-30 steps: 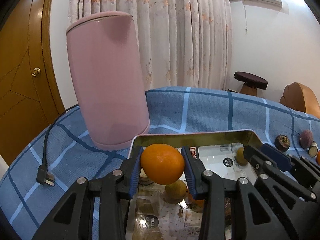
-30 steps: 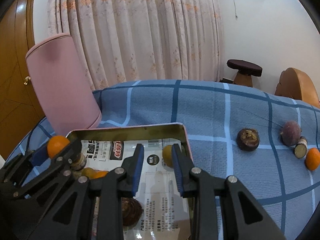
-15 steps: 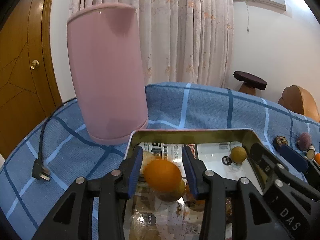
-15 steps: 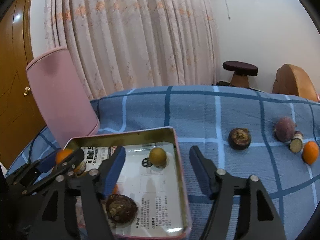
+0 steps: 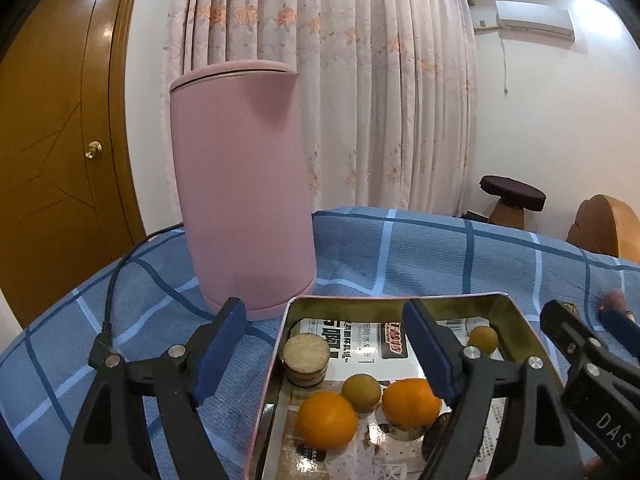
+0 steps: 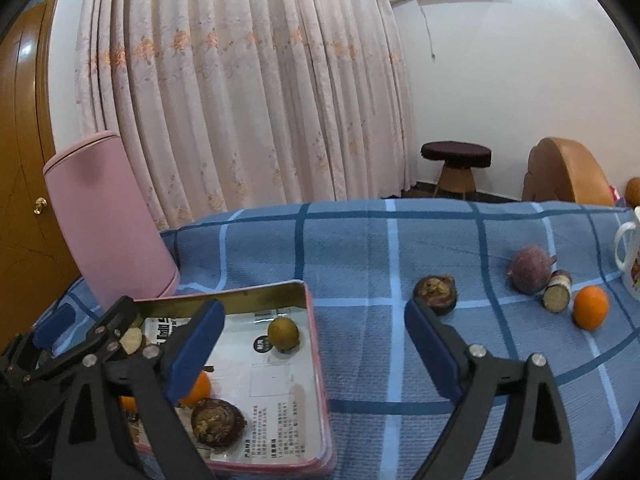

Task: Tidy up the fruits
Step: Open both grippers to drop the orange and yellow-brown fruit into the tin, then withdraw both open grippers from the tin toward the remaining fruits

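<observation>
A tin tray (image 6: 310,320) sits near the tabletop's (image 6: 360,248) left edge, with a tall kettle (image 5: 240,200) just behind its far left corner. In the tray lie two oranges (image 5: 326,420) side by side near the front, a small round fruit (image 5: 362,388) between them, another (image 6: 283,334) by the far right wall, and a cut piece (image 5: 306,360) at the far left. Right of the tray, on the cloth, a halved fruit (image 6: 435,294) lies nearest; farther right a whole fruit (image 6: 530,274), a cut stub (image 6: 557,296), perhaps touching it, and an orange (image 6: 591,306). A mug (image 6: 630,256) stands at the right edge.

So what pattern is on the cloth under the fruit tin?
Blue cloth with a dark and light blue check; the right wrist view shows it best.
</observation>
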Demonstrator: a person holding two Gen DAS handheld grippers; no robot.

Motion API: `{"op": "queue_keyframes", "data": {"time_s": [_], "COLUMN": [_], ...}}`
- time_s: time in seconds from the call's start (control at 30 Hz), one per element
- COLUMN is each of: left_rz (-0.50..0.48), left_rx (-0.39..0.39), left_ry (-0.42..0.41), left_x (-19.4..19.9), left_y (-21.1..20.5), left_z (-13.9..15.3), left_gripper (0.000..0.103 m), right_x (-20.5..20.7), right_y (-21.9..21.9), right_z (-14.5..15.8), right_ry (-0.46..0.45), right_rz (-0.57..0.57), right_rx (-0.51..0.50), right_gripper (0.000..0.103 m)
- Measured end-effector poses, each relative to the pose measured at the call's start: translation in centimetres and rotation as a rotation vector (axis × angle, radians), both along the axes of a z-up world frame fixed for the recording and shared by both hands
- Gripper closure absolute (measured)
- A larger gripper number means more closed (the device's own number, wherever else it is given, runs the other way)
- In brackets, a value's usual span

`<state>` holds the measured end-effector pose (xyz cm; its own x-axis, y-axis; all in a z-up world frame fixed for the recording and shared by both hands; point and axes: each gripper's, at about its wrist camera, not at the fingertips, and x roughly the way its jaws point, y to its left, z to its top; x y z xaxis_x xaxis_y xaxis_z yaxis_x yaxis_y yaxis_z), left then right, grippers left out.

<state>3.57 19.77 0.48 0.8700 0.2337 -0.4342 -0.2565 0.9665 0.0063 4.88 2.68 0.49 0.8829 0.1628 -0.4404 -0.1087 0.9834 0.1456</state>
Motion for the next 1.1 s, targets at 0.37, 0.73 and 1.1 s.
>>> {"op": "queue_keyframes", "data": {"time_s": [0.37, 0.73, 1.1], "left_rz": [0.011, 0.027, 0.021], "left_rx": [0.052, 0.034, 0.013], "left_ry": [-0.030, -0.035, -0.035], "left_x": [-0.5, -0.9, -1.8], "left_y": [-0.9, -1.0, -1.6], "left_z": [0.1, 0.1, 0.0], "left_gripper": [0.021, 0.021, 0.019], "right_x": [-0.8, -1.7, -2.8], "right_y": [-0.5, -1.3, -3.7], "right_z": [0.0, -0.3, -0.2], "right_ry": [-0.024, -0.030, -0.038], "right_rz": [-0.019, -0.042, -0.089], "right_rx": [-0.035, -0.077, -0.043], "right_gripper": [0.006, 0.006, 0.001]}}
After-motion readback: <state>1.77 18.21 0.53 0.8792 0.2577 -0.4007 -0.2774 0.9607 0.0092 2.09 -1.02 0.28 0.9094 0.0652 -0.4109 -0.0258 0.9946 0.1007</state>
